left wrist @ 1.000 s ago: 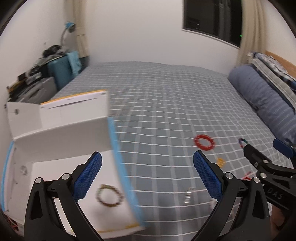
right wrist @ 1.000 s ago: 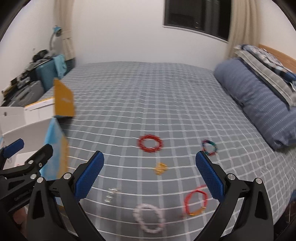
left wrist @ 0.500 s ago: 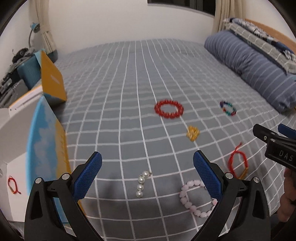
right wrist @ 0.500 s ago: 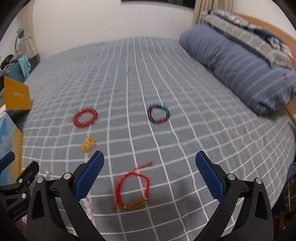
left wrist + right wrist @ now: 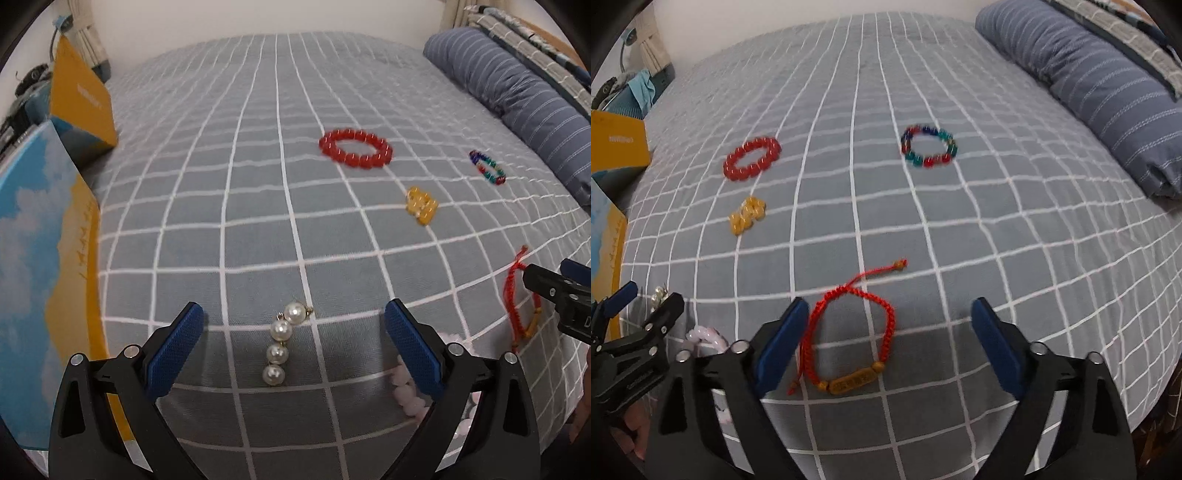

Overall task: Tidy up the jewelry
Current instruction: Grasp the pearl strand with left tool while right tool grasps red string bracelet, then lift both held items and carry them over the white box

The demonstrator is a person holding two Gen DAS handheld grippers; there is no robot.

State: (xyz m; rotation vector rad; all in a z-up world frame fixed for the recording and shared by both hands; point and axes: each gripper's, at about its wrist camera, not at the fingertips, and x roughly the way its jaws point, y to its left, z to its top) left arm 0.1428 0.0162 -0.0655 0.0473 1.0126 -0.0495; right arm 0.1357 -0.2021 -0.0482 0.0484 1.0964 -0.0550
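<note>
Jewelry lies on a grey checked bed. My left gripper (image 5: 293,350) is open, low over a short pearl strand (image 5: 282,343) lying between its fingers. My right gripper (image 5: 890,341) is open around a red braided cord bracelet (image 5: 849,332), which also shows in the left wrist view (image 5: 517,299). Farther off lie a red bead bracelet (image 5: 355,147) (image 5: 751,158), a yellow bead piece (image 5: 420,205) (image 5: 746,215) and a multicoloured bead bracelet (image 5: 487,167) (image 5: 929,146). A pink bead bracelet (image 5: 705,338) lies partly hidden between the grippers.
An open cardboard box with a blue-and-orange side (image 5: 44,258) stands at the left; its orange flap (image 5: 79,96) (image 5: 618,144) rises behind. A blue striped pillow (image 5: 524,92) (image 5: 1100,88) lies along the right. Clutter and a suitcase sit by the far-left wall.
Both grippers have swung right, away from the box, and dropped low over the bed. The left now frames the pearl strand and the right frames the red cord bracelet. Both stay open.
</note>
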